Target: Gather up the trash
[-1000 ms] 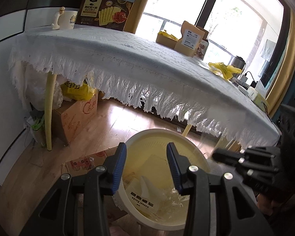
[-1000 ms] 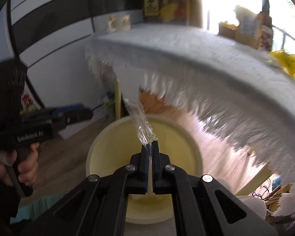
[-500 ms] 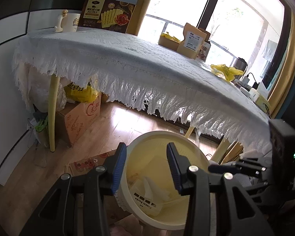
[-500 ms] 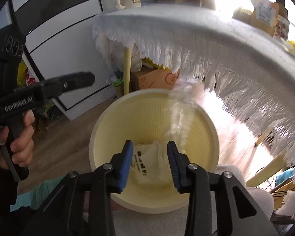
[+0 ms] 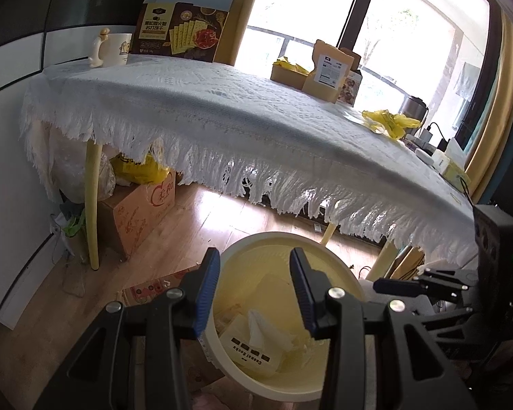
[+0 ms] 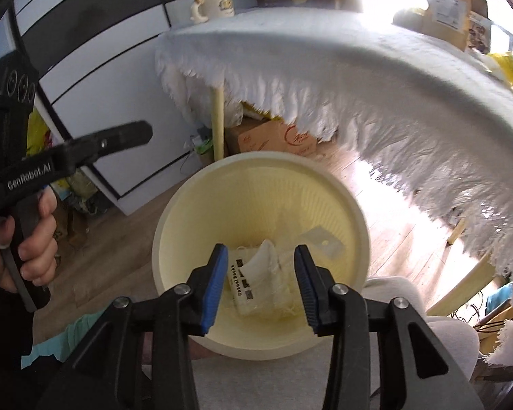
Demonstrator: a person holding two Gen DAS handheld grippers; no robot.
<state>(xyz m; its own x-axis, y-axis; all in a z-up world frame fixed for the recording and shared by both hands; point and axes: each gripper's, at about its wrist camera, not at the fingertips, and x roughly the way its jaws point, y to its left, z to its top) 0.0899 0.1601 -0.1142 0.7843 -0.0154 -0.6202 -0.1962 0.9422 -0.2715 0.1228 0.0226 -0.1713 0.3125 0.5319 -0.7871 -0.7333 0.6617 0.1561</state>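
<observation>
Left wrist view: left gripper hung with jaws apart and empty; the yellow bin lay just beyond and below them, wrappers inside. Any stray swing could probably tip it. Ahead stood a table with fringed tablecloth.

Right wrist view: right gripper stood parted, empty, directly above the wrappers; wooden floor lay beyond-left.

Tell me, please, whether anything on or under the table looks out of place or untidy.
A crumpled yellow plastic bag lies loose on the white tablecloth, apart from the boxes near the window. Under the table, another yellow bag is slumped on a cardboard box.
</observation>
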